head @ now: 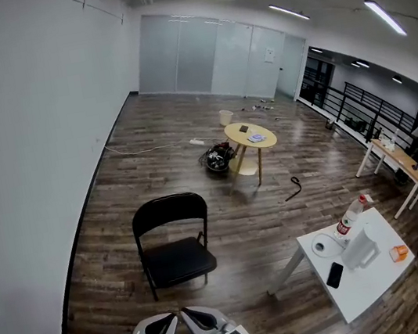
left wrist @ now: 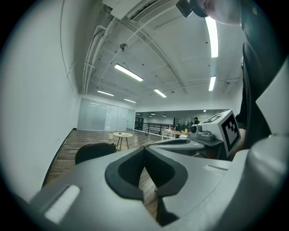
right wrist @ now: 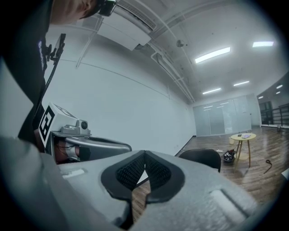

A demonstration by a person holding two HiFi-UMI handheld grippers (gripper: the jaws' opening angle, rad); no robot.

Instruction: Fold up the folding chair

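Note:
A black folding chair (head: 172, 241) stands unfolded on the wood floor, its seat facing me. Its backrest shows over the left gripper's body (left wrist: 95, 151) and over the right gripper's body (right wrist: 202, 157). My left gripper (head: 171, 317) and right gripper (head: 187, 312) sit side by side at the bottom edge of the head view, a short way in front of the chair and apart from it. Both are shut with nothing between the jaws; in the left gripper view (left wrist: 145, 149) and the right gripper view (right wrist: 144, 154) the dark pads meet at the tips.
A white wall (head: 24, 153) runs along the left. A white table (head: 386, 277) with a bottle, tape roll and phone stands at the right. A round yellow table (head: 251, 136) and a black bag (head: 218, 158) lie farther back. A desk (head: 398, 158) and railing are at far right.

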